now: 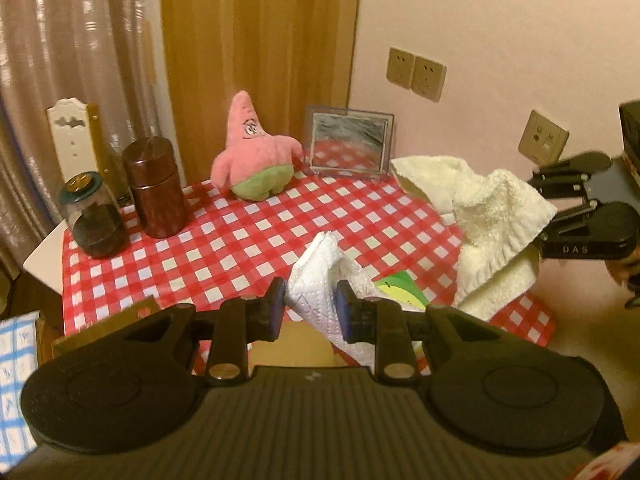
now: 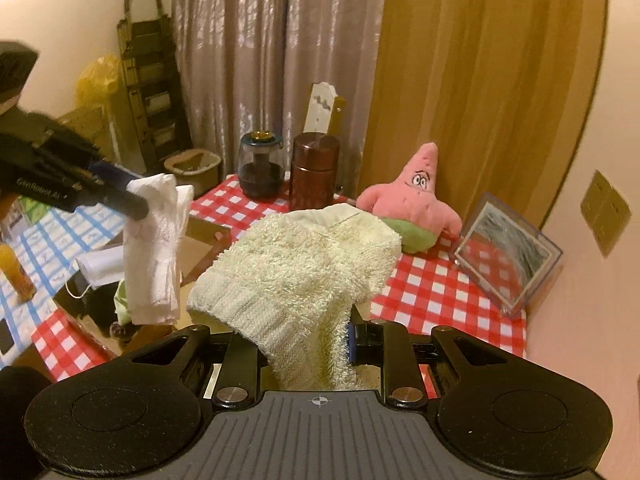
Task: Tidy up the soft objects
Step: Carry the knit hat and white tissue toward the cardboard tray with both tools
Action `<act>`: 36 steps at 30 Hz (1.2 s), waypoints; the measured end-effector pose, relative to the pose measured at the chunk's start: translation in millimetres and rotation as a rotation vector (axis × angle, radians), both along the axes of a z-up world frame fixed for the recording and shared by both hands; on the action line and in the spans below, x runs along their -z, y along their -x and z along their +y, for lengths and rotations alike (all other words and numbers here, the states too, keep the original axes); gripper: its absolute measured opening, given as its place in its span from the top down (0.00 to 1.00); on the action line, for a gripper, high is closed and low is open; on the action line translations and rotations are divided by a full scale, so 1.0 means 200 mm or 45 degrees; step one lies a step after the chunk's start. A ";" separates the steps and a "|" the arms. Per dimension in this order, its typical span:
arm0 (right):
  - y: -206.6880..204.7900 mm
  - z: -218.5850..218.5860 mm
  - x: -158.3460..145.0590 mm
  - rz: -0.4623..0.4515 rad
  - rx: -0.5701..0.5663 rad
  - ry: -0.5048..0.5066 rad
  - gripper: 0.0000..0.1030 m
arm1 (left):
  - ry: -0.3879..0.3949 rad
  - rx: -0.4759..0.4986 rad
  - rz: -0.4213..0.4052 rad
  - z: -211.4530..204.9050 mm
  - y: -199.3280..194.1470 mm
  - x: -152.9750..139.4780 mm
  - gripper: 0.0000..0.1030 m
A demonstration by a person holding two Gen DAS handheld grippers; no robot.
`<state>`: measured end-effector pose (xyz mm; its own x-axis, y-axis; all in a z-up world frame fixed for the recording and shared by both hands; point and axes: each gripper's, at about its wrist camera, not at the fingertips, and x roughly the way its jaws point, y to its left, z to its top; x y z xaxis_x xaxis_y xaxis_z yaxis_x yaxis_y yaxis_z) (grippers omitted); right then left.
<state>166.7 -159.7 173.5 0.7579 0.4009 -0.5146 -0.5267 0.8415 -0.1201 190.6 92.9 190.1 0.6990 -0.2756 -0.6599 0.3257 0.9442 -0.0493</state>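
Cream terry towel (image 2: 296, 268), fluffy and bunched, hangs pinched in the right gripper (image 2: 304, 344) fingers above the checked surface (image 2: 432, 292); the left gripper (image 1: 310, 308) fingers pinch a crumpled white paper towel (image 1: 324, 276).

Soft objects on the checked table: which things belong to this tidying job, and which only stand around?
Job:
- paper towel, in left gripper
- cream towel, in right gripper
- pink plush star

Lying about:
- glass jar
- brown canister
- clear photo frame

Towel (image 2: 296, 276) hides right tongs' left pad; plush (image 2: 412, 208) lower half hidden behind towel.
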 end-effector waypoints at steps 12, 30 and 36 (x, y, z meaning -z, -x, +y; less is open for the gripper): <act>0.34 0.03 0.26 -0.030 0.159 -0.125 0.77 | 0.023 -0.268 -0.107 -0.13 0.48 0.27 0.77; 0.59 0.25 0.52 0.104 0.160 -0.264 0.77 | 0.009 -0.502 -0.041 -0.05 0.83 0.55 0.77; 0.58 0.42 0.49 0.082 0.086 -0.239 0.77 | 0.015 -0.547 -0.042 0.06 0.87 0.55 0.77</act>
